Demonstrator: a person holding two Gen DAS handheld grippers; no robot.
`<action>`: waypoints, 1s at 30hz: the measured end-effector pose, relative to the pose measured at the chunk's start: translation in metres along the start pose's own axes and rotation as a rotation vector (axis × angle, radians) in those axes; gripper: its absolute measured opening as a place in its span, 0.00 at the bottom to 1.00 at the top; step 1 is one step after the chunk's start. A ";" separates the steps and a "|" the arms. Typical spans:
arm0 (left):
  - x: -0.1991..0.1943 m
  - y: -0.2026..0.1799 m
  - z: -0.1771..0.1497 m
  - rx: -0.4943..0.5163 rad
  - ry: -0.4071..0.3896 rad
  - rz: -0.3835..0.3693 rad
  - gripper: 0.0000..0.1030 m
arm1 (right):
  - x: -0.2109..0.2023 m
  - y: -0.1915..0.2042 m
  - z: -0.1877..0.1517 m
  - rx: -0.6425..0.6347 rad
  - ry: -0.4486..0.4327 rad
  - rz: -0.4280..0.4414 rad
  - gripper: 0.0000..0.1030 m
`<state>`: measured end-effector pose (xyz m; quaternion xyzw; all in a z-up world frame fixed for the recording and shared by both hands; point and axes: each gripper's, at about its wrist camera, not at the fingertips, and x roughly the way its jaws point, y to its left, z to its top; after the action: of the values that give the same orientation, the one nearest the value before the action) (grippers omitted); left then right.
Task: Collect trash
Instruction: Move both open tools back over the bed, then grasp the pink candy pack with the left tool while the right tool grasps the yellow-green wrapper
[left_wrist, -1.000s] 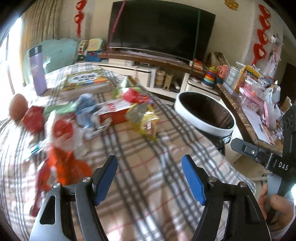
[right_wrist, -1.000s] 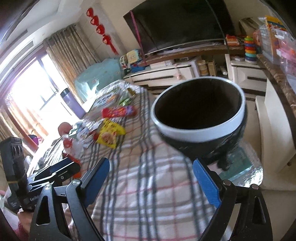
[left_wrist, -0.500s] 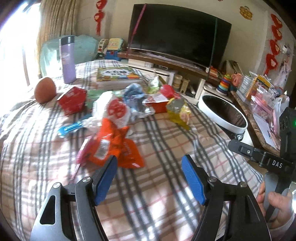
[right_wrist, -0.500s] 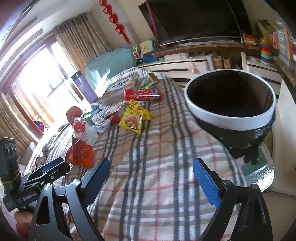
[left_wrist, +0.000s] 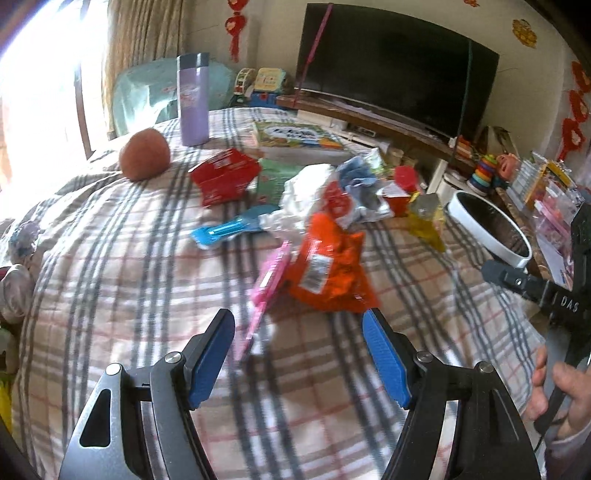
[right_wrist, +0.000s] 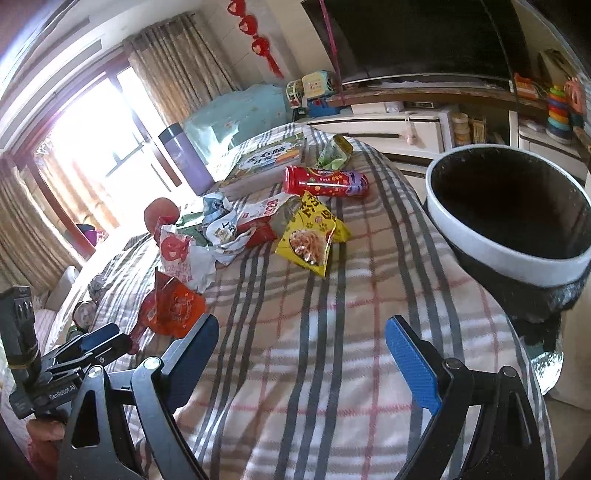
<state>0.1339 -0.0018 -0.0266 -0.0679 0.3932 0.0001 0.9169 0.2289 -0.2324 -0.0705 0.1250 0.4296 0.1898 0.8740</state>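
At the bottom of the left wrist view the left gripper is spread wide and holds nothing, hovering over the plaid cloth. Just past its fingertips, in the centre of the frame, lie a pink wrapper and, touching it on the right, a crumpled orange bag. Behind these, near the middle, sit a blue wrapper, a white-and-red wrapper and a red box; a yellow bag lies to the right. Farther up and left are a brown ball and a purple flask, with a book at upper centre. The bin, white-rimmed, stands at the right edge beside the table.

In the right wrist view the right gripper is likewise wide open and empty at the bottom of the frame. The left gripper's body shows at lower left, near the orange bag. Mid-frame lie the white-and-red wrapper and the yellow bag; beyond it a red can lies on its side, and a green wrapper sits past that. The bin fills the right side, and its dark inside cannot be made out.
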 end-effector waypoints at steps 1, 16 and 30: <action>0.001 0.001 0.000 0.001 0.005 0.011 0.69 | 0.002 0.000 0.002 -0.003 0.000 -0.002 0.90; 0.045 0.009 0.009 0.005 0.105 -0.004 0.21 | 0.046 -0.005 0.032 -0.017 0.008 -0.039 0.86; 0.048 -0.014 0.018 0.010 0.081 -0.140 0.06 | 0.039 -0.007 0.037 -0.061 -0.038 -0.057 0.04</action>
<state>0.1808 -0.0163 -0.0471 -0.0904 0.4243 -0.0687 0.8984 0.2816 -0.2240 -0.0787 0.0898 0.4105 0.1754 0.8903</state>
